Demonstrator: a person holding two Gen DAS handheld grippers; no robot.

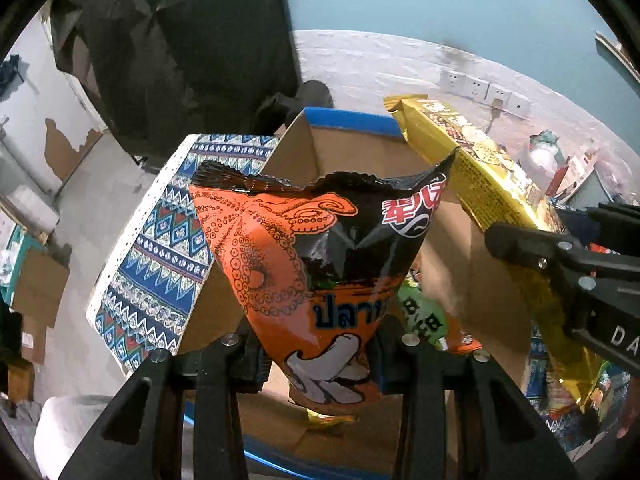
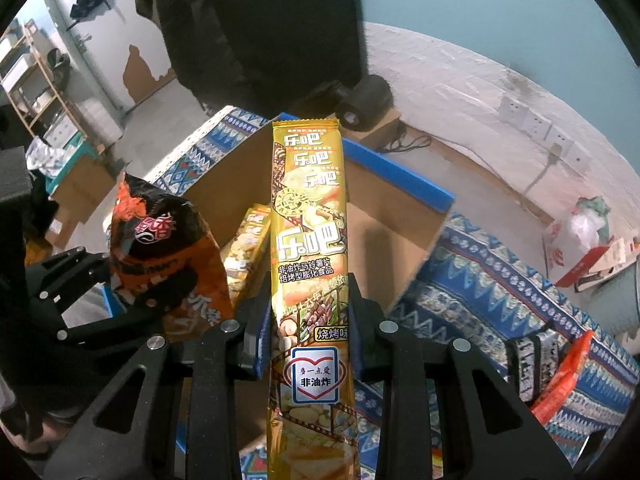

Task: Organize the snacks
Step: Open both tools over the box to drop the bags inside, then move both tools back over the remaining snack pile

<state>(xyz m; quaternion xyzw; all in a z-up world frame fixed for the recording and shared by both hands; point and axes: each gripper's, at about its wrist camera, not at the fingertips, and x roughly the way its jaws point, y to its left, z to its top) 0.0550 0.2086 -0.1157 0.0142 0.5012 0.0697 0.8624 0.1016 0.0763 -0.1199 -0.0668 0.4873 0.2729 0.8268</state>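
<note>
My left gripper [image 1: 320,344] is shut on the lower part of an orange and black octopus snack bag [image 1: 320,280], which stands upright above an open cardboard box [image 1: 348,120] with a blue-taped rim. My right gripper [image 2: 310,320] is shut on a long yellow chip pack [image 2: 308,220], held upright over the same box [image 2: 384,240]. In the left wrist view the yellow pack [image 1: 472,160] slants at the right, above the box's right wall. In the right wrist view the orange bag [image 2: 160,248] hangs at the left. A second yellow pack [image 2: 248,248] lies inside the box.
The box stands on a blue patterned cloth [image 2: 500,300]. A green packet [image 1: 424,312] lies inside the box, and an orange packet [image 2: 560,380] lies on the cloth at the right. Behind the box are a dark round object [image 2: 368,100] and wall sockets [image 1: 480,88].
</note>
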